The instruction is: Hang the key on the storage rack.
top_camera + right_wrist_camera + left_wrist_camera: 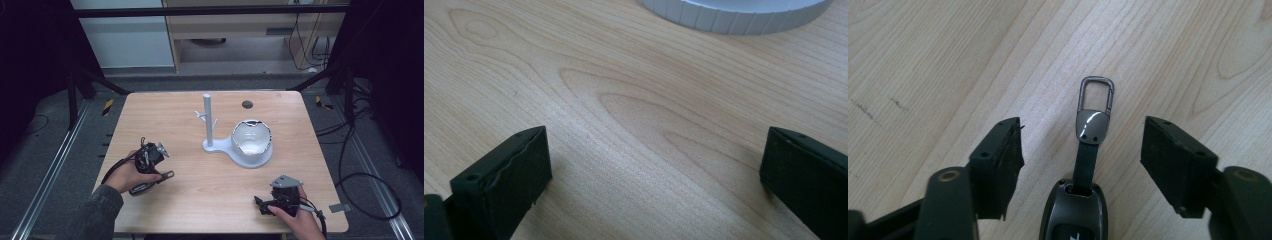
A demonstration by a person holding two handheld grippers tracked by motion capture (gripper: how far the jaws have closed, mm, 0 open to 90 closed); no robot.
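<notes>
1. The car key [1074, 210] lies flat on the table [948, 60], right between the left gripper [1080, 150] fingers.
2. Its long side points to 12 o'clock, metal clip [1095, 97] first.
3. The left fingers are spread, touching nothing.
4. The right gripper [654, 175], fingers spread, is well apart.

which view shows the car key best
The left gripper view: the car key lies on the table between the left gripper's open fingers, with its strap and metal clasp sharp. In the high view it is a small dark shape under the left hand. The right gripper view looks at bare wood.
</notes>
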